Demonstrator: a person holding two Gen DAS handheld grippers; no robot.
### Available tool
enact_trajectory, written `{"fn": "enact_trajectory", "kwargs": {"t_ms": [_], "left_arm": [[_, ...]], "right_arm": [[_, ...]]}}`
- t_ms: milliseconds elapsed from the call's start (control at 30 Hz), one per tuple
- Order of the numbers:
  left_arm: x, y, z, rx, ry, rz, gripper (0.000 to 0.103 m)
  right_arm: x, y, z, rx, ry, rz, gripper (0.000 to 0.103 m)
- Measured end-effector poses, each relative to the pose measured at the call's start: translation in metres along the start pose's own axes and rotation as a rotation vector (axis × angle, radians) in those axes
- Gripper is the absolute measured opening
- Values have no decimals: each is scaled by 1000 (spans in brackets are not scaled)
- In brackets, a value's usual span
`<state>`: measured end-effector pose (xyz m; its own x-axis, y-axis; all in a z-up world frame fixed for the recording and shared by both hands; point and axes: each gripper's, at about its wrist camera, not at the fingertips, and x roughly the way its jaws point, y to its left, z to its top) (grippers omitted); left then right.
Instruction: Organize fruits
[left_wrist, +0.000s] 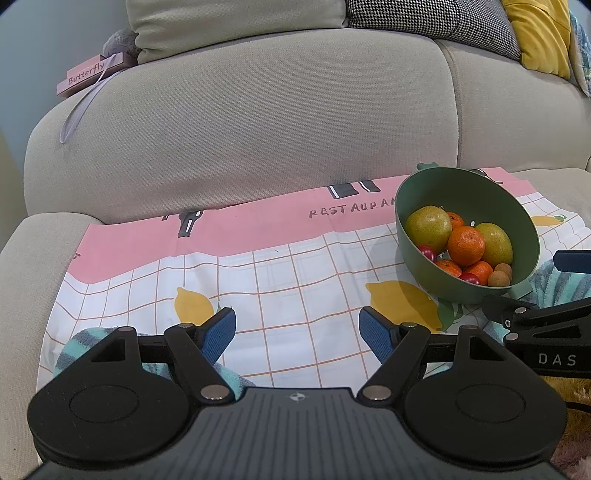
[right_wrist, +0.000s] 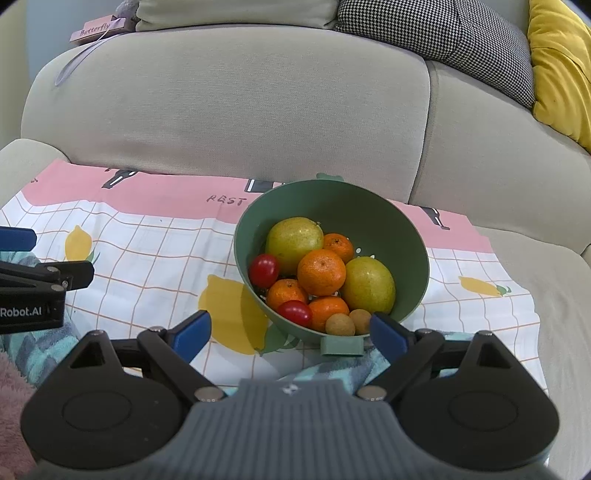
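Observation:
A green bowl (right_wrist: 384, 221) stands tilted on a patterned cloth (right_wrist: 147, 251) on the sofa seat; it also shows in the left wrist view (left_wrist: 465, 192). In it lie two yellow-green pears (right_wrist: 293, 238), several mandarins (right_wrist: 321, 271), two red cherry tomatoes (right_wrist: 264, 270) and two small brown longans (right_wrist: 340, 325). My right gripper (right_wrist: 291, 332) is open and empty, just in front of the bowl's near rim. My left gripper (left_wrist: 297, 332) is open and empty over the bare cloth, left of the bowl.
The sofa backrest (right_wrist: 229, 103) rises right behind the cloth. A pink "Butterfly" box (left_wrist: 88, 75) lies on the armrest top. Checked (right_wrist: 443, 29) and yellow (right_wrist: 561, 62) cushions sit at back right. A teal striped towel (left_wrist: 85, 339) lies near the cloth's front edge.

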<state>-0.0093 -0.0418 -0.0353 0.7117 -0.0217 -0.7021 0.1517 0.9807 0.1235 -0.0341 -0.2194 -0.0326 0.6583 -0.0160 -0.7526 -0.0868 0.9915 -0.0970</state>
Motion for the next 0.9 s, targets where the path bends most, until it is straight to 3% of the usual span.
{"fn": "enact_trajectory", "kwargs": {"t_ms": [900], "left_arm": [[-2, -1, -1, -13, -5, -2, 89]], "right_arm": [[2, 0, -2, 1, 4, 1, 90]]}}
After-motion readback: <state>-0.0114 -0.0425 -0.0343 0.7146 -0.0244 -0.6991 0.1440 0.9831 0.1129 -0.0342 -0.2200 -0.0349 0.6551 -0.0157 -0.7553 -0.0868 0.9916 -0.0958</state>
